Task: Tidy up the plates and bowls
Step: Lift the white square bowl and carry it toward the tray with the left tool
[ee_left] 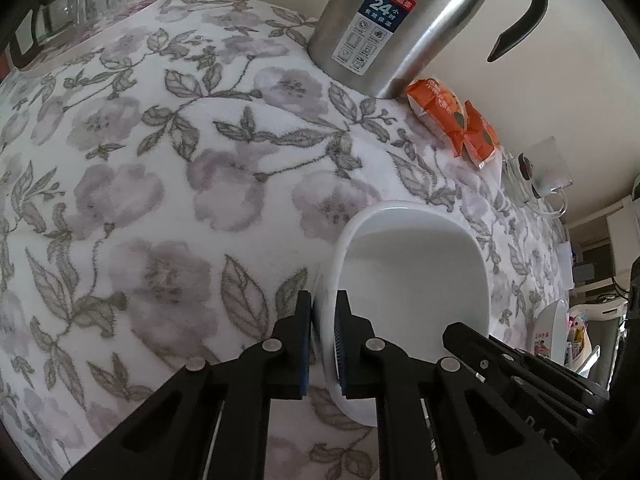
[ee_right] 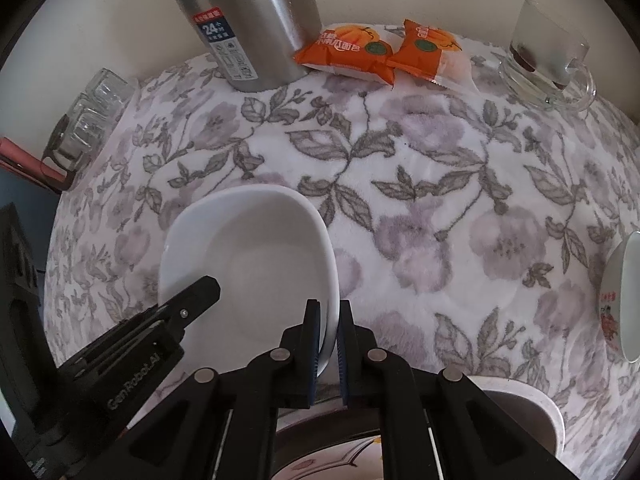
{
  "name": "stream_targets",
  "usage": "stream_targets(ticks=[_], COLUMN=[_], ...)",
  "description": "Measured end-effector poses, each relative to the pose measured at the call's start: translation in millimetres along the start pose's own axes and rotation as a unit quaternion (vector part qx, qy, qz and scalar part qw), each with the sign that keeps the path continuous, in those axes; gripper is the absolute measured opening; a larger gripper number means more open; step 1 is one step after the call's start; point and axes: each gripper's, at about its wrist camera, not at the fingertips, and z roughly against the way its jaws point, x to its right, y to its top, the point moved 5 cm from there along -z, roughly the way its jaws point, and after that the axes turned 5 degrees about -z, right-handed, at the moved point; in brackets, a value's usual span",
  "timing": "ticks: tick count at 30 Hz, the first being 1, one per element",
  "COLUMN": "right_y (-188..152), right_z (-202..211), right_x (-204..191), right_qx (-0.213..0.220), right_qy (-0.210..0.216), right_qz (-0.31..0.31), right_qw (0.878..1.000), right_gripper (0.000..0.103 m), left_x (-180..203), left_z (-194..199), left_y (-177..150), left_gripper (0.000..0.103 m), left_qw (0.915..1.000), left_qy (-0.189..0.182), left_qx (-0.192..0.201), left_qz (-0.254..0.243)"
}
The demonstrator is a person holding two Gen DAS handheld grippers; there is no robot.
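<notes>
A white squarish plate [ee_left: 412, 276] lies on the flowered tablecloth; it also shows in the right wrist view [ee_right: 256, 264]. My left gripper [ee_left: 325, 332] is shut on its left rim. My right gripper [ee_right: 329, 340] is shut on its right rim. Each gripper shows in the other's view, the left gripper [ee_right: 188, 300] and the right gripper [ee_left: 464, 336]. A white bowl with a red print [ee_right: 622, 300] lies on its side at the right edge; it also shows in the left wrist view [ee_left: 550, 332]. Another white dish rim [ee_right: 532, 408] and a patterned plate [ee_right: 332, 456] sit below my right gripper.
A steel thermos [ee_right: 248, 20] stands at the back; it also shows in the left wrist view [ee_left: 392, 28]. Two orange snack packs [ee_right: 384, 52] lie beside it. A glass cup [ee_right: 548, 60] stands at the back right. Upturned glasses on a tray [ee_left: 100, 4] stand at the back left.
</notes>
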Motion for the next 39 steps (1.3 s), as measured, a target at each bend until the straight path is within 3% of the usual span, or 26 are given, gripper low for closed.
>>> stream_targets(ticks=[10,21,29,39], right_y=[-1.3,-15.8,-47.2,-79.9], right_z=[24.6,100.4,143.1,172.1], right_x=[-12.8,-15.2,8.0,57.3], right_qx=[0.028,0.096,0.139,0.170], right_qy=[0.016,0.041,0.058,0.077], right_qz=[0.020,0.043,0.057,0.064], right_qw=[0.999,0.994,0.987,0.980], right_gripper=[0.009,0.010,0.010,0.011], left_x=[3.7,32.8,66.4,109.7], left_z=[31.5,102.0,139.6,142.6], left_y=[3.9,-3.3,-33.0,-78.3], left_gripper=[0.010,0.010,0.010,0.010], left_qw=[0.9992,0.9941,0.9880,0.9833], left_qy=[0.018,0.019,0.016,0.017], left_qx=[0.036,0.101,0.143,0.160], left_qz=[-0.008,-0.034,-0.057,-0.085])
